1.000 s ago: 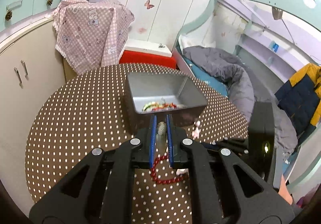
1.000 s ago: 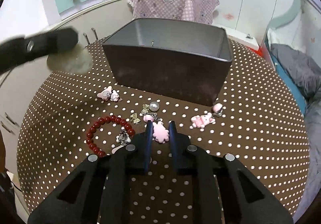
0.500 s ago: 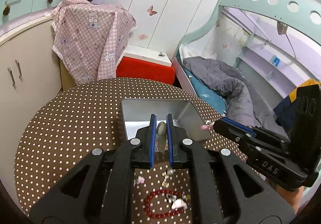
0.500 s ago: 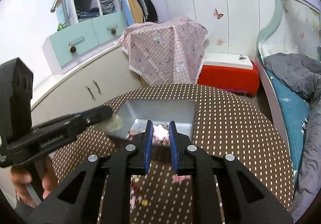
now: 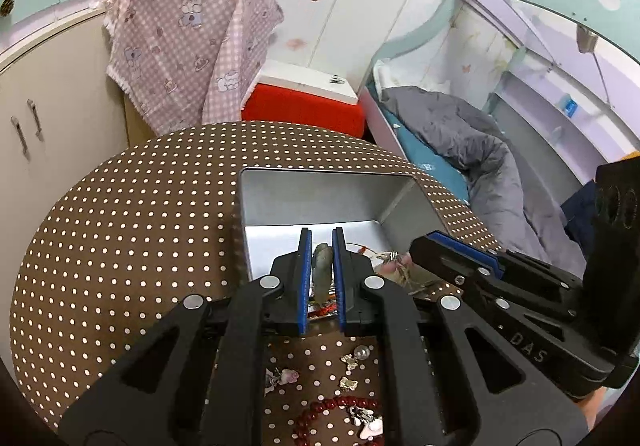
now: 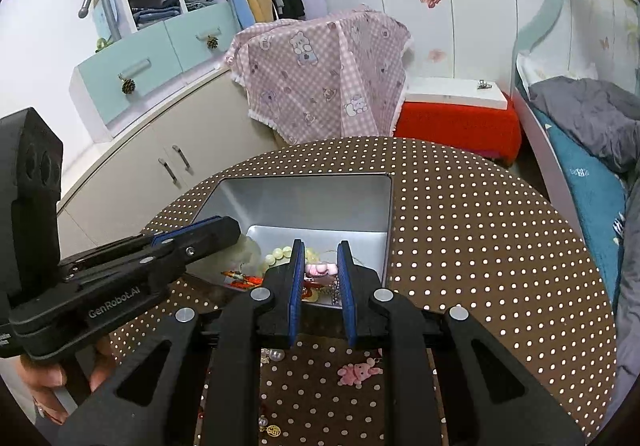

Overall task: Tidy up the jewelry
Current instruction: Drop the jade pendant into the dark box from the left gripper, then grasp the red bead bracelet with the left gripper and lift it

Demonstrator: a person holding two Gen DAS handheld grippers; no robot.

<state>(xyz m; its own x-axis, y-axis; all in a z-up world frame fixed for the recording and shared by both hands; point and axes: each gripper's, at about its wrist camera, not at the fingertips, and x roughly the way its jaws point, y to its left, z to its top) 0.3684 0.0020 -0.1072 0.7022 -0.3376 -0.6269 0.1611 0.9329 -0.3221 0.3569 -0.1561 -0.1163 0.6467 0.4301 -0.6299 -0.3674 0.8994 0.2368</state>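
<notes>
A grey metal box (image 5: 320,202) (image 6: 304,202) stands on the round dotted table and holds beads and trinkets. My left gripper (image 5: 321,246) is shut on a pale grey-green flat piece (image 5: 322,274) over the box's near wall. My right gripper (image 6: 320,258) hangs over the box with its jaws parted; a pink charm (image 6: 320,269) sits between the pads, and I cannot tell if it is still pinched. It shows from the side in the left wrist view (image 5: 404,264). A red bead bracelet (image 5: 340,406) and small charms (image 5: 352,360) lie on the table in front of the box.
A pink bear charm (image 6: 358,373), a pearl (image 6: 276,355) and a gold coin charm (image 6: 273,431) lie on the table near the box. A cabinet (image 6: 160,154), a pink checked cloth (image 6: 328,74), a red box (image 6: 456,118) and a bed (image 5: 460,150) ring the table.
Both grippers rose from the table with their pieces and moved over the box. The right jaws have parted wider around the pink charm.
</notes>
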